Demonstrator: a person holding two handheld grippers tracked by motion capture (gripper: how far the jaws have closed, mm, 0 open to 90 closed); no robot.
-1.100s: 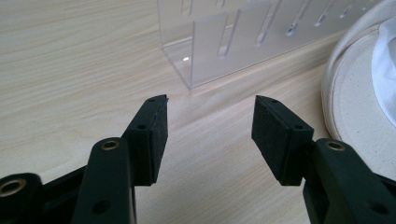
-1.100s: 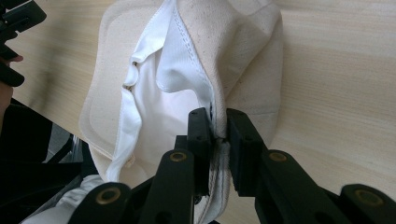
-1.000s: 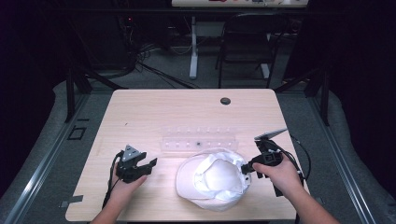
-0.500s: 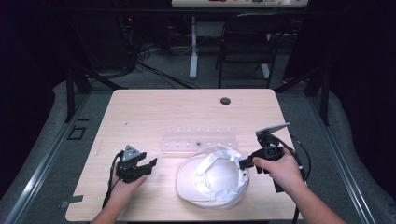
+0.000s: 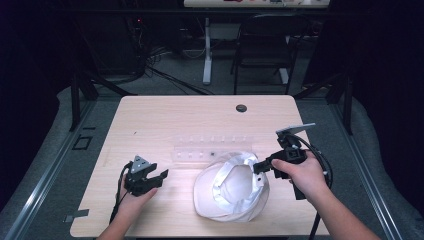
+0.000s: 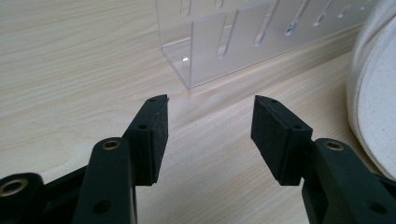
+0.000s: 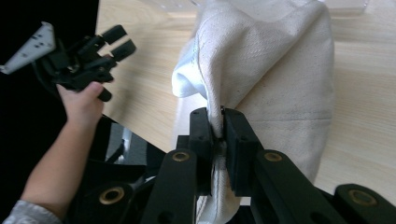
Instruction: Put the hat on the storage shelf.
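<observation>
— Pinching anything with that right claw (image 7: 218,140) of yours?

— Yes, I am clamping its jaws tight on the rim of a white cloth hat (image 5: 232,187). In the right gripper view the canvas fabric (image 7: 275,70) is rising out from between my two black jaws and draping away over the wooden bench (image 5: 165,120).

— And where is the hat sitting?

— It is lying on the near right part of the bench, opening up, with its shiny pale lining showing in the high view. My right claw (image 5: 257,167) is gripping it at its right edge, and my right hand (image 5: 300,172) is wrapping the handle just beside it.

— What about your left claw (image 5: 157,176)?

— I am holding it with its jaws spread apart and nothing between them, low over the bench, near the front left. In the left gripper view the left claw (image 6: 210,119) is pointing at bare wood, with a clear acrylic rack (image 6: 233,37) just beyond its tips and the hat's edge (image 6: 373,102) off to the right, apart from the jaws.

— Where is that rack on the bench?

— The clear acrylic rack (image 5: 210,150) is lying across the middle, just behind the hat. A small dark round grommet (image 5: 241,108) is sitting near the far edge.
</observation>
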